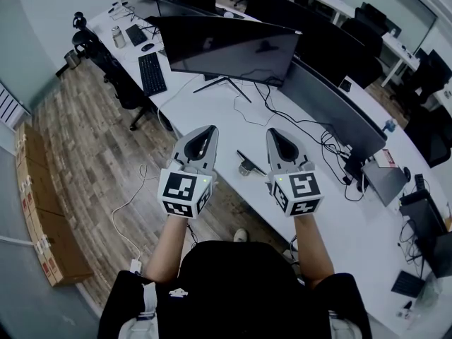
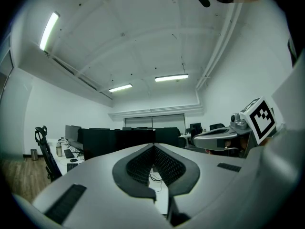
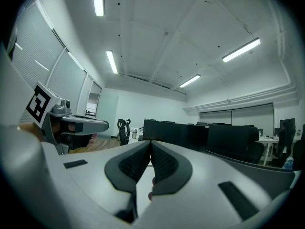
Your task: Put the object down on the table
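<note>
Left gripper (image 1: 210,128) and right gripper (image 1: 272,131) hover above the table (image 1: 212,111), jaws pressed together on nothing (a small item (image 1: 246,167) lies below). Put-down seems done; next, just withdraw.

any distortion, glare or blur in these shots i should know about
Head view: heavy fisheye bends the table edge, dark corners, even light. Left gripper view: ceiling lights blow out white, round black vignette, left hand-held gripper sharp. Right gripper view: same vignette and glare, right hand-held gripper in focus.
</note>
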`<state>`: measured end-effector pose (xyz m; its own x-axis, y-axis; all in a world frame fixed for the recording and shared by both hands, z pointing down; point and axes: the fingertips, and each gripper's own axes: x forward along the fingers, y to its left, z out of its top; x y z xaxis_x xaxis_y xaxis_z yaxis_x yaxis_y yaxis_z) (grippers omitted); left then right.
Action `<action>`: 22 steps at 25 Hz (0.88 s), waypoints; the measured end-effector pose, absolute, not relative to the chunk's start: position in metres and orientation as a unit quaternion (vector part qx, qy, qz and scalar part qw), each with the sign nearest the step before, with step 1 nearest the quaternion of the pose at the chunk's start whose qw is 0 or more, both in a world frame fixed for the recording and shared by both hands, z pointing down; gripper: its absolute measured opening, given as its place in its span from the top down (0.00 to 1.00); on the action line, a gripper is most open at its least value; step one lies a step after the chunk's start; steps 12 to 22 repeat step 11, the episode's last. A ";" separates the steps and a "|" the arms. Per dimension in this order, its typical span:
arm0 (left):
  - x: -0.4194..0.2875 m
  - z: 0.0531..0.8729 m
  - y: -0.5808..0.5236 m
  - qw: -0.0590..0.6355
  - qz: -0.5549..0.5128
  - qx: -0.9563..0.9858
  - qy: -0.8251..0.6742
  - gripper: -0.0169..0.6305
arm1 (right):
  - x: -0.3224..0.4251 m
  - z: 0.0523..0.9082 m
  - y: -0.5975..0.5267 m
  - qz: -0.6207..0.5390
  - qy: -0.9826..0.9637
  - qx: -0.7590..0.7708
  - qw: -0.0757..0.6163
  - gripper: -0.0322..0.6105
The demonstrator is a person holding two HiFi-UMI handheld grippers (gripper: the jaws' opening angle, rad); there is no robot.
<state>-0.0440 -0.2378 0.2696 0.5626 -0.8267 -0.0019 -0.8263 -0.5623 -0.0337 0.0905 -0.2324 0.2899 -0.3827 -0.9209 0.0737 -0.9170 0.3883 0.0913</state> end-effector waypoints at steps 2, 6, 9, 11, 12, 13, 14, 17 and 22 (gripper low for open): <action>-0.044 0.270 -0.239 0.016 -0.008 -0.884 0.468 0.95 | 0.090 0.290 -0.233 -0.018 -0.832 0.552 0.056 0.91; -0.046 0.270 -0.239 0.017 -0.009 -0.883 0.469 0.95 | 0.089 0.292 -0.234 -0.018 -0.832 0.551 0.057 0.91; -0.047 0.272 -0.239 0.019 -0.012 -0.882 0.470 0.95 | 0.088 0.293 -0.234 -0.011 -0.834 0.550 0.054 0.91; -0.046 0.273 -0.239 0.024 -0.017 -0.882 0.470 0.95 | 0.088 0.294 -0.233 -0.007 -0.834 0.549 0.051 0.91; -0.046 0.273 -0.239 0.024 -0.017 -0.882 0.470 0.95 | 0.088 0.294 -0.233 -0.007 -0.834 0.549 0.051 0.91; -0.046 0.273 -0.239 0.024 -0.017 -0.882 0.470 0.95 | 0.088 0.294 -0.233 -0.007 -0.834 0.549 0.051 0.91; -0.046 0.273 -0.239 0.024 -0.017 -0.882 0.470 0.95 | 0.088 0.294 -0.233 -0.007 -0.834 0.549 0.051 0.91; -0.046 0.273 -0.239 0.024 -0.017 -0.882 0.470 0.95 | 0.088 0.294 -0.233 -0.007 -0.834 0.549 0.051 0.91; -0.046 0.273 -0.239 0.024 -0.017 -0.882 0.470 0.95 | 0.088 0.294 -0.233 -0.007 -0.834 0.549 0.051 0.91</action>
